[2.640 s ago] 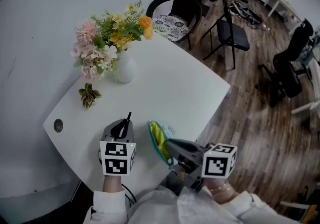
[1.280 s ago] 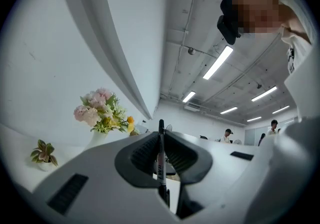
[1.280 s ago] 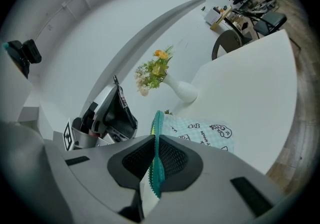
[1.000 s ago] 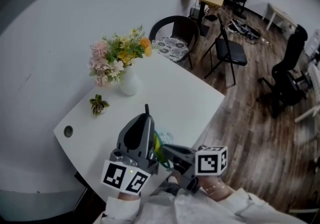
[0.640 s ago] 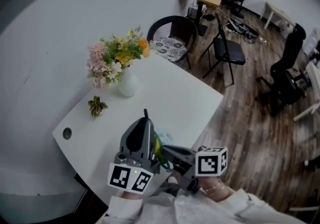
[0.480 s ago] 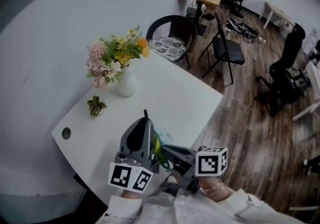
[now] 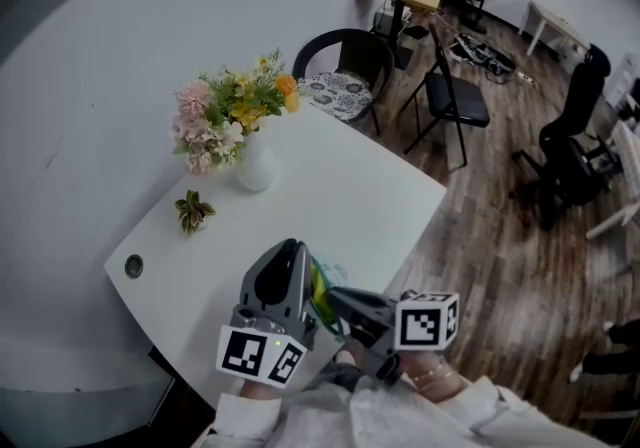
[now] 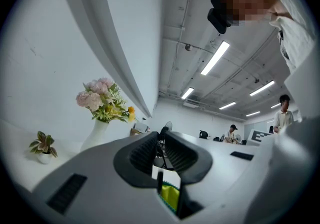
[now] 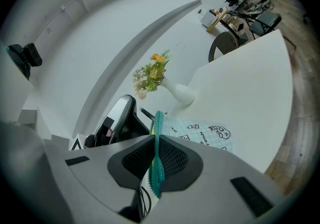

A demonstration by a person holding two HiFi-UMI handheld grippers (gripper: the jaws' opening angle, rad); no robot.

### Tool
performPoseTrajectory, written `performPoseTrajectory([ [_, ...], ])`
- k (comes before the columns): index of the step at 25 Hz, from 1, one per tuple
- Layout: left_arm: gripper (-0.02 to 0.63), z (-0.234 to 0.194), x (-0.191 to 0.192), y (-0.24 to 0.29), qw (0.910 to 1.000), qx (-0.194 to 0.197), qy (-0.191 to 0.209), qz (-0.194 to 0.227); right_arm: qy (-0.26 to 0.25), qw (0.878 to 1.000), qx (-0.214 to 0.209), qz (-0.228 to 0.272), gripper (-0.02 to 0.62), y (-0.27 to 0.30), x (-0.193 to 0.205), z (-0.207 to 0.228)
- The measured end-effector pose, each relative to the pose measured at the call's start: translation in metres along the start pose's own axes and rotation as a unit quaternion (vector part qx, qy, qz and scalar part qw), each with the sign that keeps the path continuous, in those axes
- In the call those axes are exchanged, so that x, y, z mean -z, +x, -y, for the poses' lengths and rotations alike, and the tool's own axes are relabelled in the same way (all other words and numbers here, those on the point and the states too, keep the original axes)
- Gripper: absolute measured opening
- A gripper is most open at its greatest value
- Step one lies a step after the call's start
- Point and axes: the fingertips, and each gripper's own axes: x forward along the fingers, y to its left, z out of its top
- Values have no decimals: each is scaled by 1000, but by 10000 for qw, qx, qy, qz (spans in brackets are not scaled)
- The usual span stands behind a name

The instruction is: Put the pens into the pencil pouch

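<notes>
My right gripper (image 7: pixel 336 295) (image 9: pixel 156 157) is shut on the teal zipper edge of the pencil pouch (image 7: pixel 320 284) (image 9: pixel 200 130). It holds the pouch upright near the table's front edge. The pouch is pale blue with doodles outside and yellow inside. Right beside it on the left, my left gripper (image 7: pixel 297 254) (image 8: pixel 161 151) is shut on a thin black pen (image 8: pixel 159 187). In the right gripper view the pen (image 9: pixel 146 114) sticks out of the left gripper (image 9: pixel 120 120) and runs behind the zipper edge. The yellow lining (image 8: pixel 170 196) shows just below the left jaws. The pen is hidden in the head view.
The white table (image 7: pixel 350 186) carries a white vase of flowers (image 7: pixel 252 164) and a small potted plant (image 7: pixel 192 209) at the back left, and has a cable hole (image 7: pixel 133 265) at the left. A round chair (image 7: pixel 345 48) and a folding chair (image 7: pixel 455 96) stand beyond it on the wood floor.
The left gripper came right to the pouch and has since sunk a little. The pen tip that stood up past its jaws no longer shows in the head view. The right gripper stayed put.
</notes>
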Motion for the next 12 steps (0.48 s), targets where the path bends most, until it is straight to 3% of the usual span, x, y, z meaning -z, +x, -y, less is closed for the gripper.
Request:
performPoseTrajectory([
  [12, 40, -1, 3, -7, 9998, 4, 127, -126, -30, 9999, 91, 85, 26, -4, -2, 3],
])
